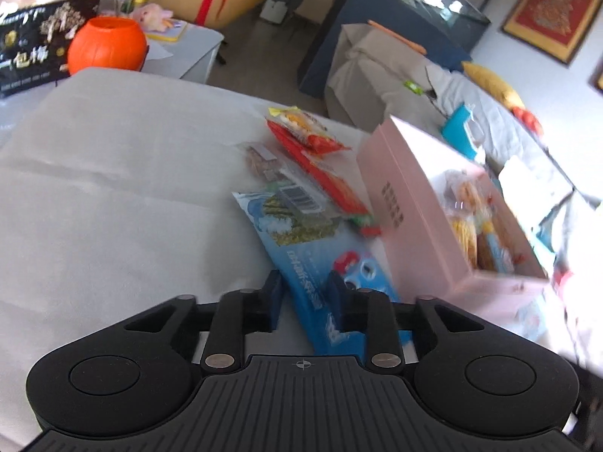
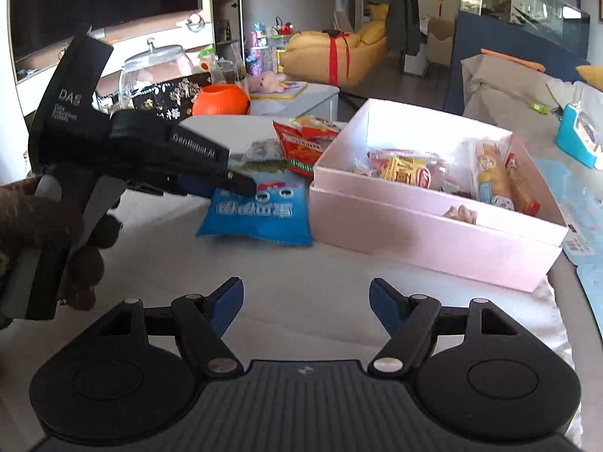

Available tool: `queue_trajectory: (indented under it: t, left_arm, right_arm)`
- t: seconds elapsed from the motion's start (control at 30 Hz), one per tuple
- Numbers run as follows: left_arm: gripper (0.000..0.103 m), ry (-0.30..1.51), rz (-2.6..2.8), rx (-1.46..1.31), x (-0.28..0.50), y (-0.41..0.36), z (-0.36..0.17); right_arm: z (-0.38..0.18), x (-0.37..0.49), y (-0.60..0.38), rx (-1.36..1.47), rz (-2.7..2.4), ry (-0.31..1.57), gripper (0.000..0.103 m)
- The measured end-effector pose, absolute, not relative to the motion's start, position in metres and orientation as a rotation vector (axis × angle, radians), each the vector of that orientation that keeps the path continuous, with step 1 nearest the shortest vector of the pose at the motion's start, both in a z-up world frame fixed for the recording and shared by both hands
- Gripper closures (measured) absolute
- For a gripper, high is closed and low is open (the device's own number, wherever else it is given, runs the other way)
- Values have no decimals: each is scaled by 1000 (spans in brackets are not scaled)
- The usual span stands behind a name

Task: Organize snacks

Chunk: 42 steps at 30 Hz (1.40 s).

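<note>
A blue snack bag lies on the grey table beside an open pink box that holds several snacks. My left gripper has its fingers on either side of the bag's near end, closed on it; the right wrist view shows the same gripper on the bag. Red snack packs and a clear pack lie behind the bag. My right gripper is open and empty above the table, in front of the pink box.
An orange pumpkin pot, a black bag and a glass jar stand at the table's far left. A teal object and blue sheets lie right of the box. A yellow sofa stands behind.
</note>
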<state>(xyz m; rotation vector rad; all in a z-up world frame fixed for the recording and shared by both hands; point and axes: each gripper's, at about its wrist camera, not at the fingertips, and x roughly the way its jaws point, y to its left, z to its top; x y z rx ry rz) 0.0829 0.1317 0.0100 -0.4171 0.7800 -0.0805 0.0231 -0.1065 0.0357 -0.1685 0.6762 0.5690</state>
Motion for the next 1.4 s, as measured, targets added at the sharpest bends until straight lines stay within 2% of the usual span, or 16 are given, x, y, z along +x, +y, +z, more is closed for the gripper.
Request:
queue_trajectory:
  t: [0.1,0.2,0.43,0.6,0.67,0.77,0.8,0.87,0.93,1.0,1.03,1.07,1.3,1.33,1.4]
  left_arm:
    - [79,781,-78,-377,64,139,14]
    - [84,798,-40,-337,48,147,15]
    - [84,744,-41,-476,16,186,19]
    - [84,717,-48,-549,3,203,18]
    - [84,714,-44,-563,1,206,16]
    - [84,707,-37,-580,-2,208,14]
    - [84,705,-33,-583,-2,208,14]
    - [83,701,-23,-576,-2,208,17]
    - [83,698,-6,-552,0,206,22]
    - [83,692,6,-521,6,204,28]
    - [83,688,8,-507,10,202,31]
    - [83,686,7,-494,17,199,34]
    - [80,698,17,-405,109,169,47]
    - [79,702,29,-388,122,163,46]
    - [77,737,72,-322,151,150,42]
  right_arm:
    - [40,27,-98,-157,609,677,29]
    - [42,34,-81,-145,675,707,28]
    - [30,65,-23,-205,623,702,28]
    - [13,82,-5,-202,529,694,19]
    - [12,88,2,-215,540,707,12]
    - [11,95,11,-222,528,724,10]
    - [12,95,12,-216,535,730,10]
    - [16,92,12,-209,565,735,22]
    - [20,80,10,-226,629,744,24]
    - [23,63,5,-264,661,731,32]
    - [23,50,0,-302,677,710,45]
    - [24,38,-4,-331,685,687,48]
    - [23,6,-52,-345,646,655,50]
    - [22,5,-57,-332,652,654,48]
    - [19,2,-64,-310,674,663,37]
